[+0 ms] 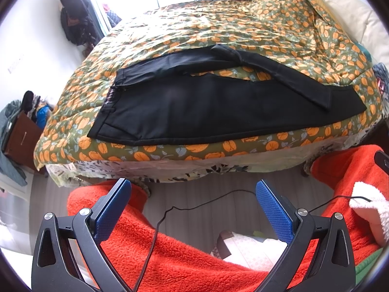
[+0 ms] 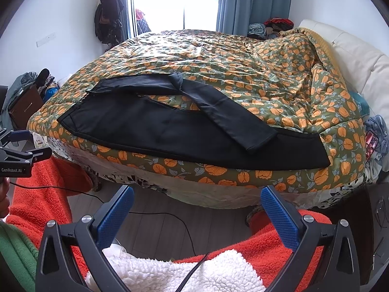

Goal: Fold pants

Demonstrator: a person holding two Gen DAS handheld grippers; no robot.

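Black pants [image 1: 206, 112] [image 2: 170, 133] lie along the near edge of the bed, waistband at the left, cuffs at the right. The far leg is bent and crosses over the near leg toward the cuff end. My left gripper [image 1: 193, 186] is open, held below the bed edge over the floor, with nothing between its blue pads [image 1: 274, 213]. My right gripper [image 2: 197, 193] is also open and empty, below the bed edge near the cuff half. The left gripper [image 2: 19, 143] also shows at the left edge of the right wrist view.
A green quilt with orange pumpkins [image 1: 267, 24] [image 2: 243, 68] covers the bed. A person's legs in red fleece [image 1: 170, 255] [image 2: 255, 243] stand close to the bed. A black cable [image 1: 194, 204] trails over the grey floor. A brown nightstand [image 1: 19, 136] stands left; a cream headboard [image 2: 352, 58] right.
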